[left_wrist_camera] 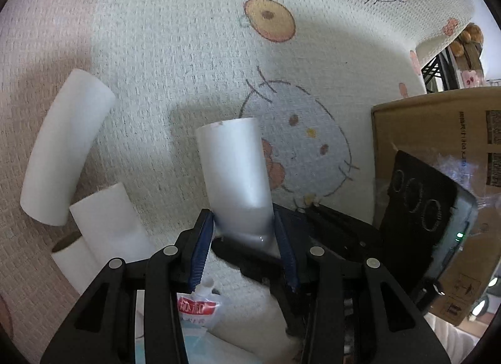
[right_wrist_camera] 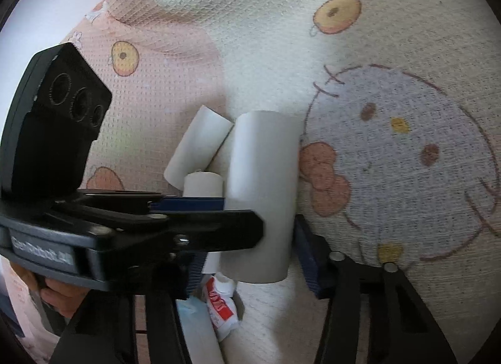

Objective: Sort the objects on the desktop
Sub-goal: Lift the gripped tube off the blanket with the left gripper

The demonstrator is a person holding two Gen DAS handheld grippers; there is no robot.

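My left gripper [left_wrist_camera: 244,238] is shut on a white foam cylinder [left_wrist_camera: 235,170], which sticks up and forward above the patterned cloth. The same cylinder [right_wrist_camera: 263,195] shows in the right wrist view with the left gripper's black finger across it. My right gripper [right_wrist_camera: 253,267] stands open around the cylinder's lower end, its blue pads [right_wrist_camera: 308,260] apart from it. Other white foam cylinders [left_wrist_camera: 62,151] [left_wrist_camera: 106,229] lie at the left, and also show in the right wrist view [right_wrist_camera: 197,148]. A red-and-white sachet [left_wrist_camera: 197,307] lies under the fingers, seen too in the right wrist view [right_wrist_camera: 222,304].
A cardboard box [left_wrist_camera: 438,132] stands at the right, with the other gripper's black camera unit [left_wrist_camera: 419,201] in front of it. The cartoon-print tablecloth [right_wrist_camera: 391,151] covers the table. A light-blue pack [left_wrist_camera: 194,342] lies by the sachet.
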